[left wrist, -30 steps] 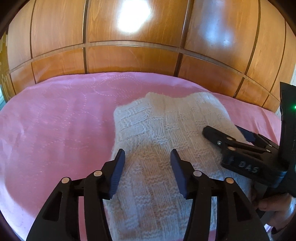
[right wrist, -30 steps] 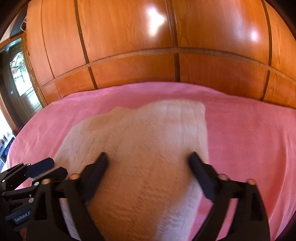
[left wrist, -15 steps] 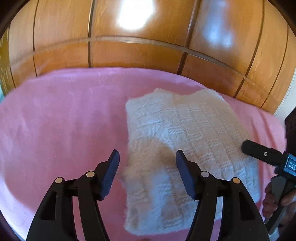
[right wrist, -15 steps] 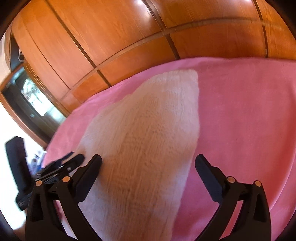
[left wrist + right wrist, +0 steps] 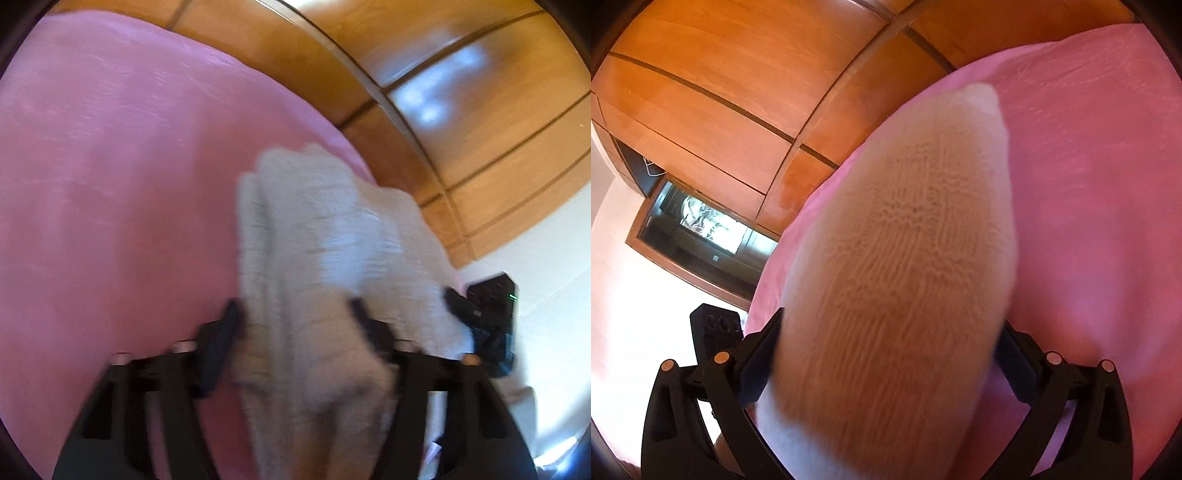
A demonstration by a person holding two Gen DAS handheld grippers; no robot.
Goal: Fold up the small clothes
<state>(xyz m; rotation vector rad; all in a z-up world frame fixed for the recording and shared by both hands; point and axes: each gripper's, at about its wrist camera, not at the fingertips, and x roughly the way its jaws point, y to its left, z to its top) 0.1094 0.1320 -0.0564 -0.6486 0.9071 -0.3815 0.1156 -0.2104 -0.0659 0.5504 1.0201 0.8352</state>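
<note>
Behind everything you have the wardrobe (image 5: 738, 92), a wall of glossy orange-brown wood panels with dark seams, tilted across both views. In your right view a white wall (image 5: 635, 280) sits under it at the left, with a dark framed opening (image 5: 701, 225) showing something bright inside.

The bed (image 5: 110, 184) fills most of what lies below, under a pink cover (image 5: 1108, 184) with a faint stitched pattern.

The knit (image 5: 325, 240), a cream-white piece with a blocky ribbed pattern, lies on the cover as a long folded strip running away from you toward the wardrobe. Its near end comes up between both pairs of tongs.

Your left tongs (image 5: 295, 325) stand half apart and are closing, with the near end of the knit between the fingers; the left view is smeared by motion, so you cannot tell whether the pads press on the cloth.

Your right tongs (image 5: 890, 339) stand wide apart with the knit (image 5: 905, 258) bulging up between them and hiding both fingertips. The cloth reaches the inner face of each finger, but you cannot tell whether it is clamped or only lying there.

Each view catches the other gripper at its edge: the right one at the right of the left view, with a small green light (image 5: 512, 295) on its body. No lettering can be read anywhere; blur hides any markings.
</note>
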